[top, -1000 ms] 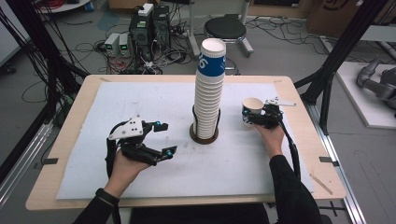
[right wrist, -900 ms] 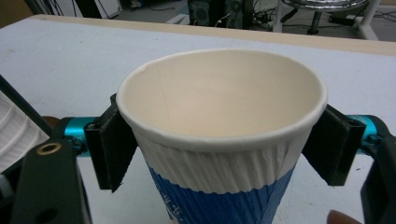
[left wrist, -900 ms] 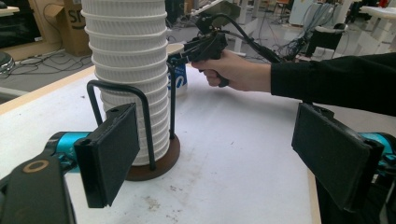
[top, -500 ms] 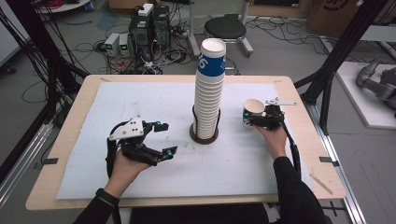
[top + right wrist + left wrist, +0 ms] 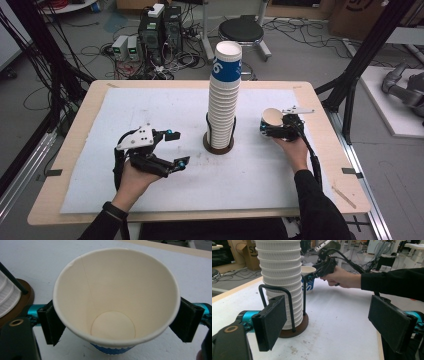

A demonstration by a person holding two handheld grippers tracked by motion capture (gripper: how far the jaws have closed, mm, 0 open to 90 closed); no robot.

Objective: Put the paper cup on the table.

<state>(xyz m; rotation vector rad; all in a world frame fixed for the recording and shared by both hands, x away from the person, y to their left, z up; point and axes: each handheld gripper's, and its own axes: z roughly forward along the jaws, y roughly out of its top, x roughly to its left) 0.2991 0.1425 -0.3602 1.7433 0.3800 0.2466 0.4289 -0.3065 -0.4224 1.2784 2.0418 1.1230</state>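
A tall stack of white paper cups (image 5: 223, 95), the top one blue-banded, stands in a black wire holder with a round brown base (image 5: 218, 146) at mid-table. My right gripper (image 5: 268, 127) is shut on a single paper cup (image 5: 272, 118) just right of the stack. The cup (image 5: 115, 297) is upright and empty, with a black pad against each side. I cannot tell whether it touches the table. My left gripper (image 5: 178, 147) is open to the left of the stack, holding nothing. Its view faces the stack (image 5: 282, 277), and the held cup (image 5: 308, 281) shows behind.
A white sheet (image 5: 150, 107) covers most of the wooden table (image 5: 332, 165). On the floor beyond the far edge are computer boxes (image 5: 160, 22), cables and a black stool (image 5: 241, 30). Black frame posts (image 5: 367, 55) rise at the right.
My right gripper and its cup have drifted slightly nearer and lower. My left gripper has barely moved.
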